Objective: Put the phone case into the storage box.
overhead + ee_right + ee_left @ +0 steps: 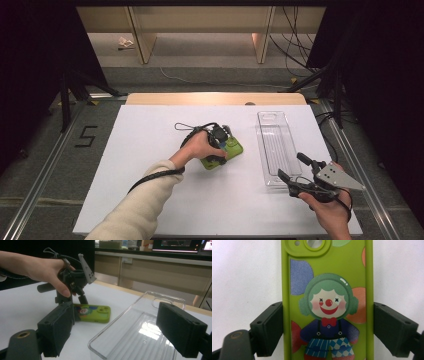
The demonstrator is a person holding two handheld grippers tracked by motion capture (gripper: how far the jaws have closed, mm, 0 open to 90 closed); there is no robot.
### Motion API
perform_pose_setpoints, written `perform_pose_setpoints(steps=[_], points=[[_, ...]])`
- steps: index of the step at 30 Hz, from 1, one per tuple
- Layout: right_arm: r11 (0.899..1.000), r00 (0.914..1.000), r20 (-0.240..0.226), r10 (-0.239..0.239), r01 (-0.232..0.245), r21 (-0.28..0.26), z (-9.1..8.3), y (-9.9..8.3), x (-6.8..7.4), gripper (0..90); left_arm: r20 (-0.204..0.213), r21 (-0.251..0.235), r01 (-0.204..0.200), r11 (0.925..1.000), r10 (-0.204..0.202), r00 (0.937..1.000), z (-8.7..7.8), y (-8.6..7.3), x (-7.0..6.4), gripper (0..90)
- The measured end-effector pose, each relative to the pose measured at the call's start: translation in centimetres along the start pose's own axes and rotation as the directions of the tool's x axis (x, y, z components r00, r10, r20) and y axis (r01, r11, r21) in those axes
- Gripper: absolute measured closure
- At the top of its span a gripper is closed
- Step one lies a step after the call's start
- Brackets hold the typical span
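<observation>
A lime-green phone case with a clown picture lies flat on the white table sheet, a little right of centre. My left gripper comes down on it from above. In the left gripper view the case sits between the two black jaws, and each jaw touches a long edge, so the gripper is shut on it. The right gripper view shows the case resting on the table under that left gripper. My right gripper stands open and holds nothing, at the near end of a clear plastic tray.
The clear tray is empty and lies lengthwise at the right of the sheet. The wooden table edge runs along the back. Metal rails, stands and cables surround the table on the floor.
</observation>
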State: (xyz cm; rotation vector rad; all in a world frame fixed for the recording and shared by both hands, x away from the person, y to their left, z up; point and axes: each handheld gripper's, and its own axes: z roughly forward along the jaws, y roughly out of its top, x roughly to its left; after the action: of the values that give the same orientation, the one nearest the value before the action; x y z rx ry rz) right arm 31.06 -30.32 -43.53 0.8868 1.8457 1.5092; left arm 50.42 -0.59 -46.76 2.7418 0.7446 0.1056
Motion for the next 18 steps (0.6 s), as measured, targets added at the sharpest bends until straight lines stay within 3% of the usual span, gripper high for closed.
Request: perform_pose_setpoints(steps=[18], points=[[1.0, 1.0, 0.002, 0.0, 0.0, -0.001, -0.03, 0.01, -0.03, 16.0, -0.001, 0.001, 0.001, 1.0, -0.001, 1.0, -0.02, 0.0, -0.06, 16.4]])
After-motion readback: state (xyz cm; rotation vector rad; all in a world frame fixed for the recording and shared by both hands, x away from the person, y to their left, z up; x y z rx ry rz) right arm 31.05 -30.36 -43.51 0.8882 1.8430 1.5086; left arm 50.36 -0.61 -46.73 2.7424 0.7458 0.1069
